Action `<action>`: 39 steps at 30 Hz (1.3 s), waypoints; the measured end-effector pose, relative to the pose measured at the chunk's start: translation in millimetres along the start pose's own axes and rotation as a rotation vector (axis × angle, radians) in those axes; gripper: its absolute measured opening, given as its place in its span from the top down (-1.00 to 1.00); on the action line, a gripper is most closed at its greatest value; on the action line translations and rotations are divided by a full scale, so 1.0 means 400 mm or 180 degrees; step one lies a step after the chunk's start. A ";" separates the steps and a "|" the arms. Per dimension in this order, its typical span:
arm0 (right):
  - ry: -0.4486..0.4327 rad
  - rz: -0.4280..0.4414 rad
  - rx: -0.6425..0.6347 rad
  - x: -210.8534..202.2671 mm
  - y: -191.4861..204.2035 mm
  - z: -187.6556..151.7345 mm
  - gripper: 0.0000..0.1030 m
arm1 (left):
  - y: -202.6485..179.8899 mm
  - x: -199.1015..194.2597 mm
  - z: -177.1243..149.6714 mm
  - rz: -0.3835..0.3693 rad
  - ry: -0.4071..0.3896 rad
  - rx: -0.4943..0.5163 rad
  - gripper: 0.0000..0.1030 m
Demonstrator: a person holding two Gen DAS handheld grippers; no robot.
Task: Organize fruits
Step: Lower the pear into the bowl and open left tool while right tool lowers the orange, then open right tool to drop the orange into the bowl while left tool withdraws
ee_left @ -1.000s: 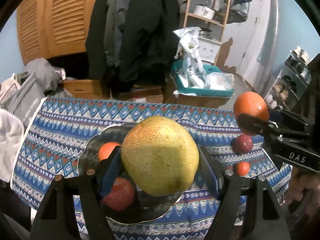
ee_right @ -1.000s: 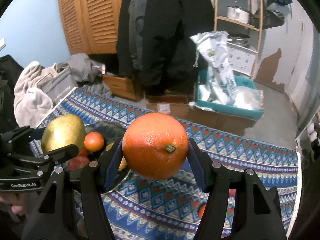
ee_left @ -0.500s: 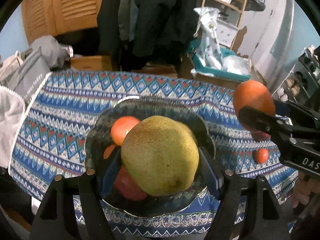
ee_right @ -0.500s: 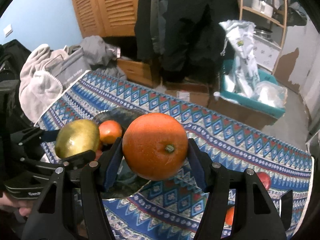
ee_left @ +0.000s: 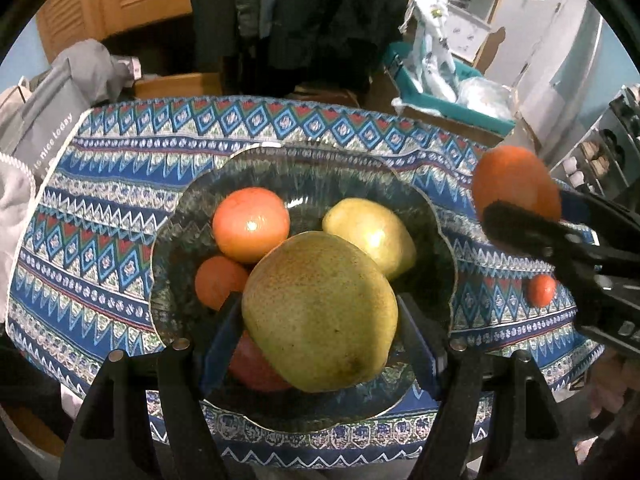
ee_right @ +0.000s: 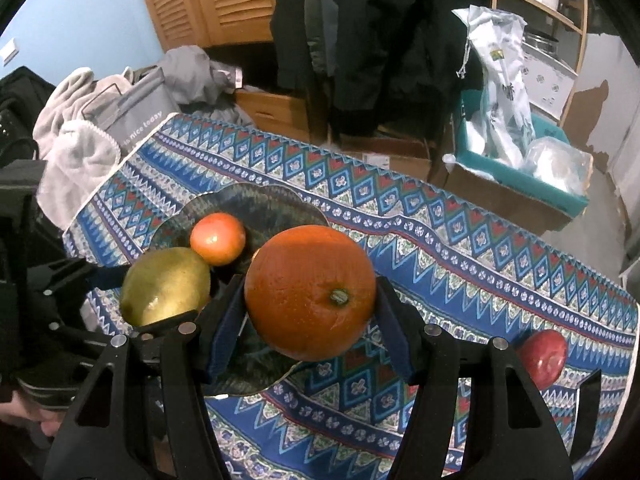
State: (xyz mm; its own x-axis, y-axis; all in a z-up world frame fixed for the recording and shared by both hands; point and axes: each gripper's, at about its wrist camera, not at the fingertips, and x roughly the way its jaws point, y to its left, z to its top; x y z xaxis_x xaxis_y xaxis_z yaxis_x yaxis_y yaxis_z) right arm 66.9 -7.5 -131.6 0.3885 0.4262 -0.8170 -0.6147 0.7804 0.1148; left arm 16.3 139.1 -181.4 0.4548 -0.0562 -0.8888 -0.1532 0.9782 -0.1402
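My L gripper [ee_left: 320, 320] pinched a pear [ee_left: 320, 312], hiding red fruit [ee_left: 252, 364] behind; R gripper [ee_right: 310, 312] pinched an orange [ee_right: 310, 292] w/ bowl [ee_right: 256, 200] half-covered.

R gripper [ee_right: 311, 314] clamped on orange [ee_right: 310, 292] above patterned cloth [ee_right: 460, 280], just right of dark bowl [ee_right: 248, 200]; L gripper holds pear [ee_right: 165, 286] over bowl; red apple [ee_right: 543, 356] far right.
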 end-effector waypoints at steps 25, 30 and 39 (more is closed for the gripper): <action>0.0184 0.0124 0.0030 0.037 0.010 -0.024 -0.23 | 0.062 -0.059 0.000 0.0114 -0.0173 -0.0187 -0.58; 0.0311 0.0224 -0.0056 0.067 0.047 -0.040 -0.23 | 0.084 -0.065 -0.009 0.0142 -0.0156 -0.0264 -0.58; 0.0509 0.0281 -0.0117 0.112 0.086 -0.059 -0.25 | 0.106 -0.078 -0.019 0.0171 -0.0163 -0.0331 -0.58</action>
State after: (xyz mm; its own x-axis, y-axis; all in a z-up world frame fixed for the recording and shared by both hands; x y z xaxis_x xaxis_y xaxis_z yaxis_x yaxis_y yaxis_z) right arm 47.0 27.8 -177.5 0.2196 0.4117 -0.8845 -0.6673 0.7247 0.1716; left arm -10.9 180.7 -162.9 0.4872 0.0085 -0.8732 -0.2675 0.9533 -0.1399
